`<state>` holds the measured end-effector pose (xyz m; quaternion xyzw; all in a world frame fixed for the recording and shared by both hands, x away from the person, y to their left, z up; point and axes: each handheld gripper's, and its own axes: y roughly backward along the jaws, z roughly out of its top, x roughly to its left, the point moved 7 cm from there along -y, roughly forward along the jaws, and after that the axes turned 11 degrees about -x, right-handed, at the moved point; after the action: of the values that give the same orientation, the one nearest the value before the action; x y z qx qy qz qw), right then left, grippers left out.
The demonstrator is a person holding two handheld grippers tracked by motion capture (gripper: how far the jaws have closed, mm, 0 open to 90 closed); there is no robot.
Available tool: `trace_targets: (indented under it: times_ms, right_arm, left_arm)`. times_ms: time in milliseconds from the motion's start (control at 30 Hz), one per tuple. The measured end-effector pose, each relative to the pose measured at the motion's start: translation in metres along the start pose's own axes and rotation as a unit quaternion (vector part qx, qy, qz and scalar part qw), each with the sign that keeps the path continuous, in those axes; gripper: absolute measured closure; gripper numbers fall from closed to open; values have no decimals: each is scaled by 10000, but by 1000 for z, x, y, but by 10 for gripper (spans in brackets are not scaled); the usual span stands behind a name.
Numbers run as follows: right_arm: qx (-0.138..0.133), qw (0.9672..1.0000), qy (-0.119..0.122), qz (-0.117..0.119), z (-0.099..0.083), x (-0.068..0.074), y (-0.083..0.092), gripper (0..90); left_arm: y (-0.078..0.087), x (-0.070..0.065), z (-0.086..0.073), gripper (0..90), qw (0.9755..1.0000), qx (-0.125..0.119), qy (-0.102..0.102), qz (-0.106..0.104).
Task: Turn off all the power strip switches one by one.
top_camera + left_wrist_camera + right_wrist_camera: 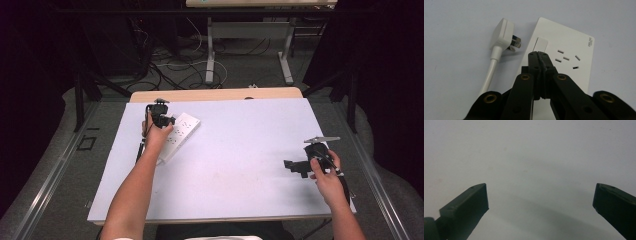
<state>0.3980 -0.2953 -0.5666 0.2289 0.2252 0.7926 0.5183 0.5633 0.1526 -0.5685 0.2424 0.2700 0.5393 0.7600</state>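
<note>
A white power strip (178, 135) lies on the white table sheet at the left. My left gripper (162, 119) hovers over it, held by a hand. In the left gripper view the jaws are pressed together, and my left gripper (538, 53) points at the rocker switch (541, 45) of the power strip (576, 67), with nothing between them. A white plug (503, 36) with its cable (489, 72) lies unplugged beside the strip. My right gripper (295, 167) rests low at the right of the table; my right gripper (540, 197) has its jaws wide apart over bare sheet.
The white sheet (235, 160) covers the table, with a wooden edge (215, 94) showing at the back. Beyond it stand table legs (210, 55) and loose cables (170, 70) on the floor.
</note>
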Motion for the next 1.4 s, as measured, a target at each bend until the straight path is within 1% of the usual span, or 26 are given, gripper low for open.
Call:
trace_targets:
  times_ms: [67, 167, 200, 300, 367, 400, 433, 467, 633, 700, 833, 933, 1000, 1033, 1067, 1100, 1200, 1233, 1367, 1400]
  right_arm:
    - [-2, 10000, 14, -13, 0, -1, 0, 0]
    - [-3, 10000, 9, -13, 0, -1, 0, 0]
    - [3, 10000, -10, -10, 0, 0, 0, 0]
    - [-1, 10000, -3, 8, 0, 0, 0, 0]
    - [-10, 10000, -1, 6, 0, 0, 0, 0]
    - [-6, 10000, -13, -14, 0, 0, 1, 0]
    - [-6, 10000, -13, -14, 0, 0, 1, 0]
    - [-4, 10000, -13, -10, 0, 0, 1, 0]
    - [-7, 10000, 6, 7, 0, 0, 0, 0]
    - [-7, 10000, 0, -10, 0, 0, 0, 0]
    - [-4, 10000, -2, 4, 0, 0, 0, 0]
    - [12, 10000, 21, -15, 0, 0, 0, 0]
    - [-12, 10000, 36, -1, 0, 0, 0, 0]
    - [-8, 10000, 7, 3, 0, 1, -1, 0]
    - [-15, 10000, 11, 2, 0, 1, 0, 0]
    - [-15, 10000, 11, 2, 0, 1, 0, 0]
    - [-28, 10000, 3, 2, 1, 1, 1, 0]
    - [-29, 10000, 12, -3, 1, 1, 1, 0]
    - [-12, 10000, -1, 1, 0, 1, 0, 0]
    - [1, 10000, 12, 7, 0, 1, 0, 0]
  left_arm:
    - [-1, 1, -1, 900, 10000, 23, -24, 20]
    - [-3, 2, -2, 900, 10000, 12, 28, 59]
    - [-3, 3, -2, 900, 10000, 35, 21, 35]
    - [-5, 5, -3, 900, 9999, 31, 48, 83]
    - [-7, 6, -4, 900, 10000, 62, 27, 70]
    - [-7, 6, -4, 900, 9999, 41, 55, 93]
    - [-7, 6, -4, 900, 9999, 79, 36, 65]
    - [-7, 6, -4, 900, 10000, 43, 32, 80]
    - [-7, 6, -4, 900, 9999, 71, 1, 102]
    - [-7, 5, -4, 900, 9999, 47, 11, 117]
    - [-7, 5, -4, 900, 9999, 53, 3, 104]
    - [-7, 5, -4, 900, 9999, 64, -58, 123]
    - [-8, 5, -5, 900, 9998, 166, -80, 114]
    - [-8, 4, -5, 900, 9999, 127, -51, 25]
    - [-8, 4, -5, 900, 9998, 164, -52, 46]
    - [-9, 4, -5, 900, 9999, 102, -57, 75]
    - [-9, 4, -5, 900, 9999, 93, -44, 69]
    - [-8, 4, -5, 900, 9999, 148, -35, 44]
    - [-9, 4, -5, 900, 9999, 121, -31, 44]
    - [-9, 3, -5, 900, 9999, 88, -23, 78]
